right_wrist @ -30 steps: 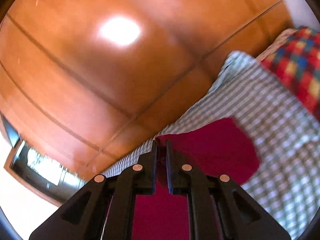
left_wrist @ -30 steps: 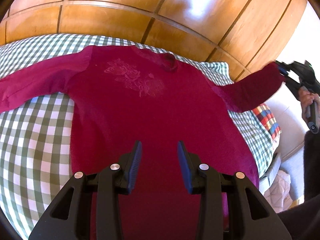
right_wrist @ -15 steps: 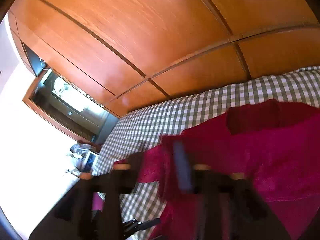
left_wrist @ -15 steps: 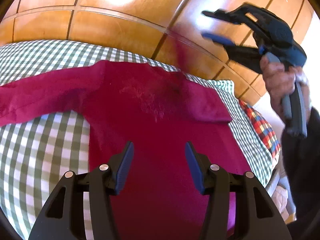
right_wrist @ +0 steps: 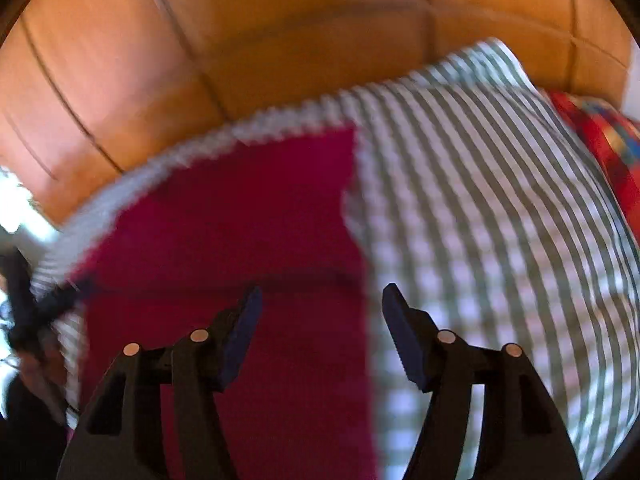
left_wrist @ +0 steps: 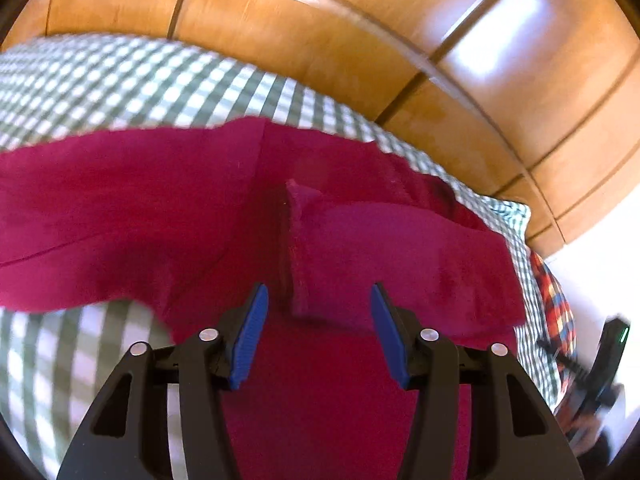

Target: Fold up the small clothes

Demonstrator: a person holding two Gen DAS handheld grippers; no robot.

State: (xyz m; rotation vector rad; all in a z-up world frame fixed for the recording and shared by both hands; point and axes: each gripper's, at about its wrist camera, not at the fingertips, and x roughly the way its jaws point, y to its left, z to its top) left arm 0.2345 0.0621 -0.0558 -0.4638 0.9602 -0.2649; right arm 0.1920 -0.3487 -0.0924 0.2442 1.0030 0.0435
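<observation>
A dark red long-sleeved top (left_wrist: 192, 216) lies on a green-and-white checked cloth (left_wrist: 120, 80). Its right sleeve (left_wrist: 400, 264) is folded across the chest, cuff toward the middle. The other sleeve stretches out flat to the left. My left gripper (left_wrist: 318, 312) hovers open over the body of the top, just short of the folded cuff, nothing between its blue pads. In the blurred right wrist view, my right gripper (right_wrist: 320, 304) hangs over the top's right edge (right_wrist: 248, 220) with its jaws opening and empty. The right gripper (left_wrist: 600, 364) also shows at the left wrist view's lower right.
A glossy wooden panelled wall (left_wrist: 360, 32) runs behind the checked cloth. A red, blue and yellow plaid cushion (left_wrist: 556, 312) lies at the cloth's right end, also seen as the plaid cushion (right_wrist: 608, 148) in the right wrist view.
The right gripper carried the right sleeve across the chest, let it go and dropped to the right. The left gripper opened wider and moved closer over the top.
</observation>
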